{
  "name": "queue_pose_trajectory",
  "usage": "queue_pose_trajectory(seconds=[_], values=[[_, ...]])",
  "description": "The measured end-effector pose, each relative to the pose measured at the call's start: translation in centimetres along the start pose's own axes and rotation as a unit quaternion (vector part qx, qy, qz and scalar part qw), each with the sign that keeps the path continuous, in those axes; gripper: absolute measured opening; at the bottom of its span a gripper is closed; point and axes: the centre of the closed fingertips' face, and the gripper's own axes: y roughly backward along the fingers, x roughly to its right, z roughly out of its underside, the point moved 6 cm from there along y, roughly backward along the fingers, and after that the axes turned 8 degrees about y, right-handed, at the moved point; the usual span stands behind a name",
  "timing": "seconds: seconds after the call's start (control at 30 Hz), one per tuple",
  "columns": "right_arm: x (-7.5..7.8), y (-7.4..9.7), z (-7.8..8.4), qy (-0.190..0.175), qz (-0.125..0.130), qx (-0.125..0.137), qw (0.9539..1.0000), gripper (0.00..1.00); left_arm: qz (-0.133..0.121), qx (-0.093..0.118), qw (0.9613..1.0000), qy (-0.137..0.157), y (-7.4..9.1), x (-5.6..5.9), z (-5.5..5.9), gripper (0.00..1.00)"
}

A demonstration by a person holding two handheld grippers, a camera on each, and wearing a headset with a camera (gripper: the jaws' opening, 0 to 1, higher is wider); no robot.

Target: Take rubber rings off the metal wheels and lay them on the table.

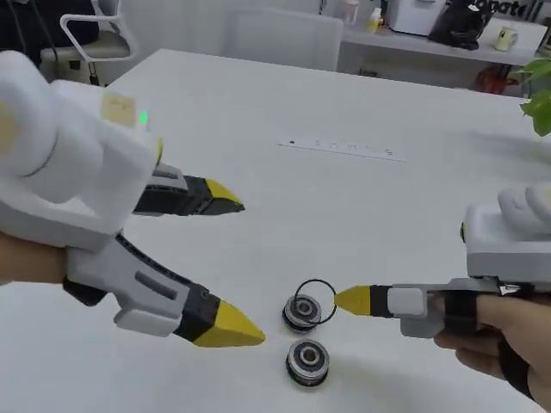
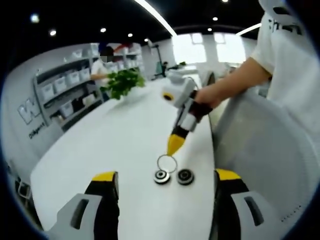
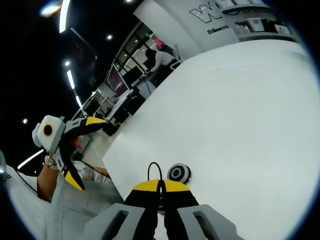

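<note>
Two claws over the white table [image 1: 387, 206]. Far left: left claw [image 1: 231, 265], spread wide and empty, held back, probably ready to pin a wheel. Lower centre: upper wheel [image 1: 301, 312] and lower wheel [image 1: 308, 361], near each other, rubber ring [image 1: 315, 281] half lifted off the upper. Right: right claw [image 1: 344, 299] pinched on that ring, to peel it free.

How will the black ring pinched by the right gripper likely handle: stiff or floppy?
The rubber ring is very thin, so probably light and flexible. Pinched in the right gripper, it forms an open loop, so likely springy, not limp. It might roll if dropped on edge.
</note>
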Motion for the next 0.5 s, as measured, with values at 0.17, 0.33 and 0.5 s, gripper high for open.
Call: queue_pose_trajectory(seconds=[0.17,0.33,0.5], values=[[-0.3,0.4,-0.5,-0.003,-0.007,0.015,0.9999,0.0,-0.026,0.007,0.9995,0.018,1.4,0.2,0.7,0.8],[-0.5,0.6,-0.8,-0.004,-0.01,0.023,0.9997,0.0,-0.048,0.006,0.9981,0.037,2.4,0.8,1.9,0.82],[-0.6,0.6,-0.8,-0.003,-0.014,0.025,0.9996,0.0,-0.064,0.003,0.9961,0.06,3.0,1.3,3.1,0.83]])
